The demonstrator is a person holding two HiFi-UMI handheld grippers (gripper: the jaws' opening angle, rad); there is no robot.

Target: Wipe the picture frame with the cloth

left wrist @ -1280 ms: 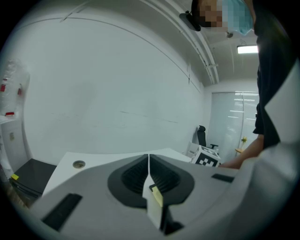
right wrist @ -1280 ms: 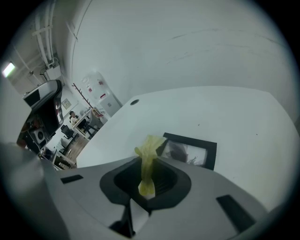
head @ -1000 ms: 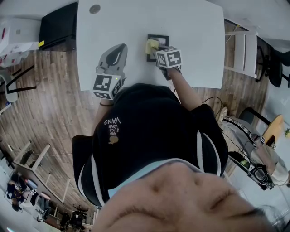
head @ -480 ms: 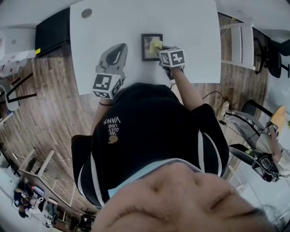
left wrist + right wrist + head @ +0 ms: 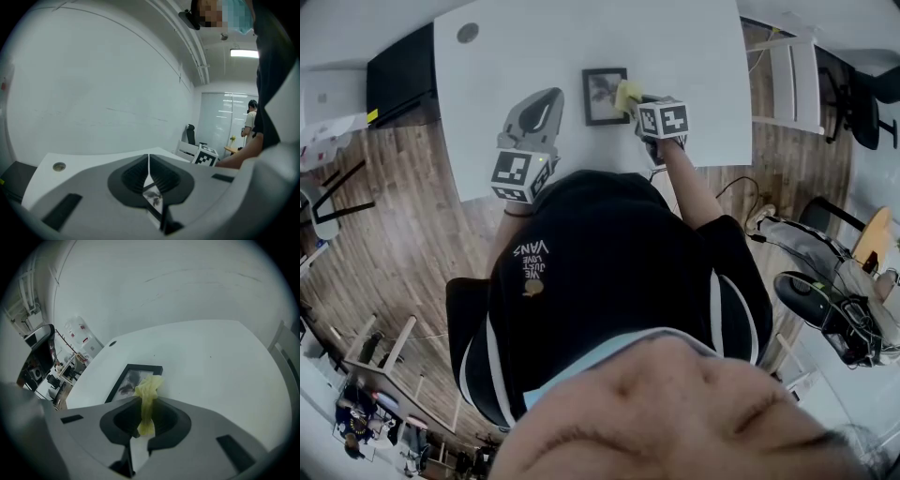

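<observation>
In the head view, the frame [image 5: 602, 94] lies flat on the white counter [image 5: 694, 47]. My right claw [image 5: 637, 99] reaches in from the frame's right side and holds the yellow cloth [image 5: 626, 94] at that edge. My left claw [image 5: 546, 101] sits over the counter just left of the frame, apart from it. In the left gripper view, that claw's jaws are pressed together with nothing between them, and only a sliver of the frame shows past the gap. In the right gripper view, the jaws pinch the cloth, and its bunched free end sticks out over the frame's near right border. I cannot tell whether it presses down or only touches. I judge the wiping to be under way, with the cloth at one edge and most of the frame's face not covered by it. The next move calls for dragging the cloth leftward across that face with light downward pressure and a firm pinch. The left claw may need to steady the frame so it does not slide.
</observation>
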